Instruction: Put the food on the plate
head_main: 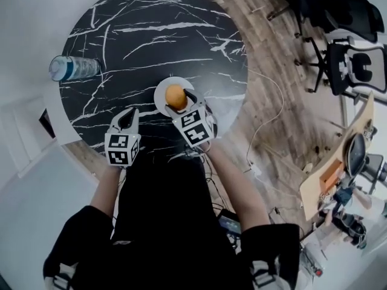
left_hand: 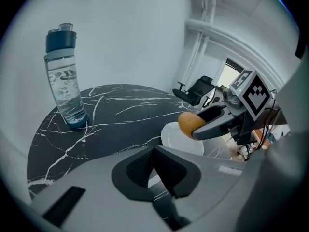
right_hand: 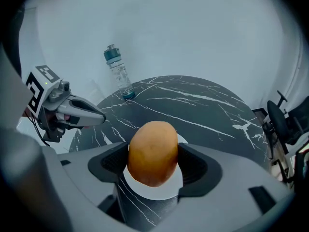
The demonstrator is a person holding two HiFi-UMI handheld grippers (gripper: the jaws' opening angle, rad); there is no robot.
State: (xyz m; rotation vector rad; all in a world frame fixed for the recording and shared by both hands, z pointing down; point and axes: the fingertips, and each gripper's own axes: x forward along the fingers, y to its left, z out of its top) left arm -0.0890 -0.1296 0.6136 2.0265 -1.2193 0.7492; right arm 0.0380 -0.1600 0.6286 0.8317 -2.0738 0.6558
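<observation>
- Food [right_hand: 152, 152], an orange-brown oval, is clamped between the fingers [right_hand: 195, 170] of the right gripper [right_hand: 153, 167], mid-frame in the right gripper view, over the white plate [right_hand: 154, 193].
- Doing this well probably means lowering until the food meets the plate's middle, then parting the fingers gently so it cannot roll.
- Left gripper [left_hand: 154, 150] has its fingers together on nothing, lower left of the plate in the head view.
- Hard to tell: whether the food touches the plate yet, and what food it is. Much of the plate is hidden behind it.
- Bottle [left_hand: 65, 81] stands well apart on the surface [head_main: 151, 29].
</observation>
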